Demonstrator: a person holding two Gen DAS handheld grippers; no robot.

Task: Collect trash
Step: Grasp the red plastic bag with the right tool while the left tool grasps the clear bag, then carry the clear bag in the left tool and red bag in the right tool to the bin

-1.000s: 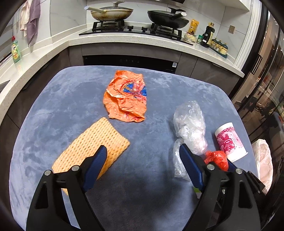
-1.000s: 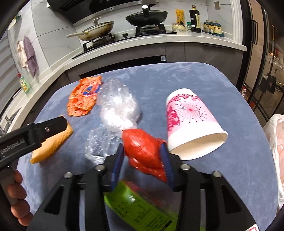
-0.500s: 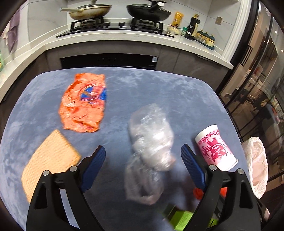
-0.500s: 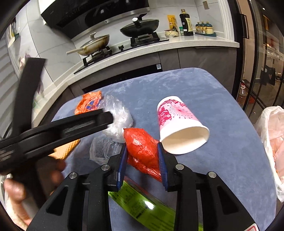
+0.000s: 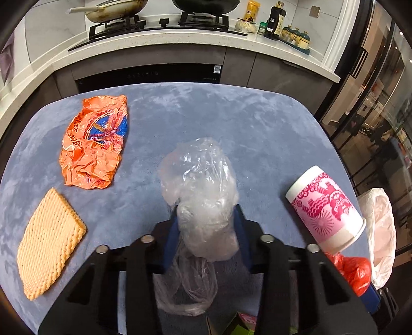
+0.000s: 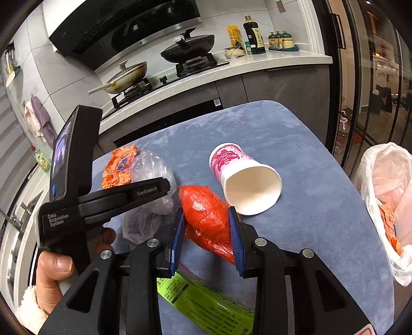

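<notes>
My left gripper (image 5: 206, 216) is shut on a crumpled clear plastic bag (image 5: 200, 185) in the middle of the blue table (image 5: 231, 123). My right gripper (image 6: 207, 219) is shut on a red plastic bag (image 6: 206, 214), held just above the table; the red bag also shows in the left wrist view (image 5: 355, 270). A pink-patterned paper cup (image 6: 244, 177) lies on its side just beyond it, also seen from the left wrist (image 5: 327, 206). A white trash bag (image 6: 386, 201) hangs open off the table's right edge.
An orange snack wrapper (image 5: 95, 141) and a yellow waffle-textured cloth (image 5: 46, 242) lie at the table's left. A green wrapper (image 6: 206, 304) lies under my right gripper. A kitchen counter with a stove and pans (image 5: 159, 20) stands behind the table.
My left gripper moved right from the yellow cloth to the clear bag and closed on it. My right gripper lifted the red bag slightly and stays shut on it.
</notes>
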